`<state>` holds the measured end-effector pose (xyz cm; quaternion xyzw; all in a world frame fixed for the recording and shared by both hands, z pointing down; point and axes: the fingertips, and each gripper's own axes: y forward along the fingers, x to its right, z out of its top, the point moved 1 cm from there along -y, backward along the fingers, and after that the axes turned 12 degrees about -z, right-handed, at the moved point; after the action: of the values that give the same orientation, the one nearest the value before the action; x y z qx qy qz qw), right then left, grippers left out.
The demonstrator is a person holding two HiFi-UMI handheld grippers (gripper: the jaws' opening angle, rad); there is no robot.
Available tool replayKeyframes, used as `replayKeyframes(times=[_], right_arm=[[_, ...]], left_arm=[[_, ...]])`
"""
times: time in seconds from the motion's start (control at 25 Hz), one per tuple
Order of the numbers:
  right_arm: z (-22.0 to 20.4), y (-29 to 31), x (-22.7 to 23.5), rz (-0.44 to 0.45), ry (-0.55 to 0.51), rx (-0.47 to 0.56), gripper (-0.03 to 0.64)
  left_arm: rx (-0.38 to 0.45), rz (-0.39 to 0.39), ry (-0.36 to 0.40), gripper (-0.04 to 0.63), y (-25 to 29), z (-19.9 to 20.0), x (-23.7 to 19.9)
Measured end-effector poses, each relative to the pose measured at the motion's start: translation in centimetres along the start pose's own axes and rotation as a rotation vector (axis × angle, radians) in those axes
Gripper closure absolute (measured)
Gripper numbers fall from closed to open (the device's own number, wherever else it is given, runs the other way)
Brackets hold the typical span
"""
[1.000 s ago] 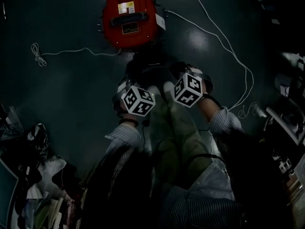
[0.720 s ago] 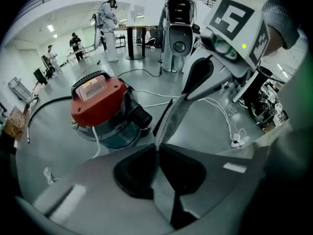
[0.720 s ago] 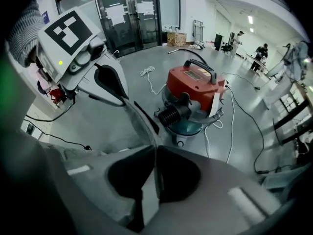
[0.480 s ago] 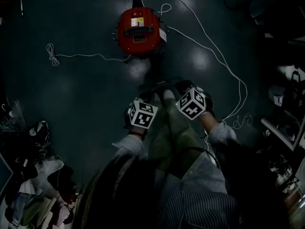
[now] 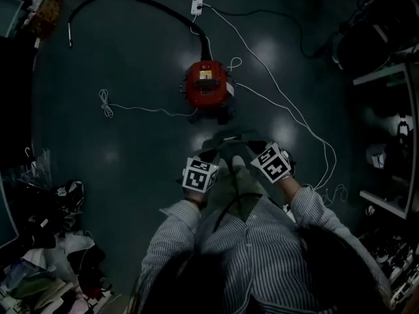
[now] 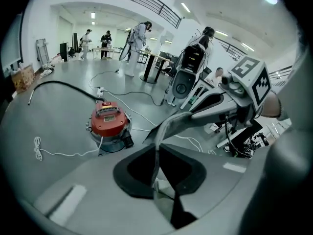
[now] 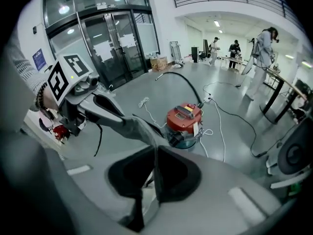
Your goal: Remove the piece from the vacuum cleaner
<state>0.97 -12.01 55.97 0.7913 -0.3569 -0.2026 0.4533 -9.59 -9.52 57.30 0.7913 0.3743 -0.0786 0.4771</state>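
Note:
The red vacuum cleaner (image 5: 207,87) stands on the dark floor, well ahead of both grippers. A thin grey floppy piece (image 5: 227,146) hangs in the air between them, clear of the vacuum. My left gripper (image 5: 211,157) is shut on one edge of it, the sheet pinched between the jaws (image 6: 157,150). My right gripper (image 5: 256,152) is shut on the other edge (image 7: 156,154). In the left gripper view the grey piece (image 6: 172,126) stretches across to the right gripper (image 6: 230,102). In the right gripper view the piece (image 7: 139,127) runs to the left gripper (image 7: 80,104), with the vacuum (image 7: 184,120) beyond.
A black hose (image 5: 131,2) arcs from the vacuum toward the far left. White cords (image 5: 288,106) trail over the floor to a power strip (image 5: 196,5). Clutter (image 5: 46,241) lies at the lower left, shelving (image 5: 386,142) at the right. People stand at distant tables (image 6: 137,48).
The vacuum now looks smaller and farther away as the view has risen. Both grippers have drawn back from it together, still holding the grey piece.

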Motion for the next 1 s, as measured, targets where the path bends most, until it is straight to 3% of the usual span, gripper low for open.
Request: replayKeyframes(times=[0.2, 0.4, 0.68, 1.0], right_arm=[[1.2, -4.6, -0.1, 0.006, 0.069, 0.072, 0.589], [2.3, -7.4, -0.6, 0.027, 0.099, 0.131, 0.59], [3.7, -9.0, -0.6, 0.03, 0.15, 0.178, 0.589], [3.4, -9.0, -1.1, 0.031, 0.185, 0.173, 0.589]], left_arm=[[0.024, -0.03, 0.057, 0.565, -3.5, 1.5, 3.6], [0.049, -0.003, 0.096, 0.565, -5.6, 3.0, 5.0], [0.125, 0.012, 0.069, 0.565, -7.0, 4.2, 5.6], [0.136, 0.005, 0.046, 0.565, -7.1, 3.7, 5.7]])
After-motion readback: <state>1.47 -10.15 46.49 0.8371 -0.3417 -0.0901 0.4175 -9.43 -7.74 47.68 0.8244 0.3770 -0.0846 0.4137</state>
